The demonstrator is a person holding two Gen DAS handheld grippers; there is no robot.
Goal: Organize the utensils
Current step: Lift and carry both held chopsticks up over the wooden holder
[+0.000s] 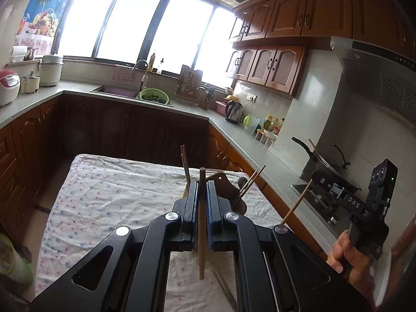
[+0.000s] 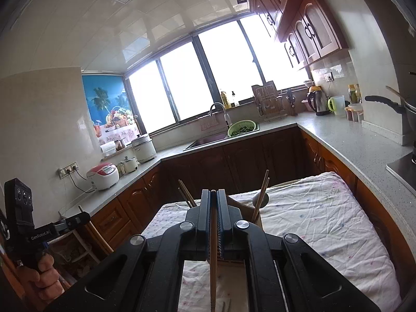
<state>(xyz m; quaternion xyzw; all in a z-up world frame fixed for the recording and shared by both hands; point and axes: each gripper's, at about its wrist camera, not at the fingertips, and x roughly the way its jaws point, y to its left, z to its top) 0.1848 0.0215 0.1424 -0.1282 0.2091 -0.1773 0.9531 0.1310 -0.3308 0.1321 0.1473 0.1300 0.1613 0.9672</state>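
My left gripper [image 1: 202,182] is shut on a light wooden chopstick [image 1: 201,223] that stands nearly upright between its fingers, above the cloth-covered table [image 1: 104,195]. My right gripper [image 2: 213,193] is shut on a darker wooden chopstick [image 2: 213,254], also held upright. Just beyond both grippers stands a brown wooden utensil holder [image 1: 226,184] with several chopsticks [image 1: 185,163] sticking out; it also shows in the right wrist view [image 2: 249,208]. The right gripper appears at the right of the left wrist view [image 1: 312,179], the left one at the left of the right wrist view [image 2: 83,215].
Thin metal utensils [image 1: 226,288] lie on the cloth under the left gripper. Counters wrap around with a sink [image 1: 117,91], green colander [image 1: 153,96], kettle [image 1: 234,110], rice cooker [image 1: 7,85] and a stove with a pan [image 1: 327,163] at the right.
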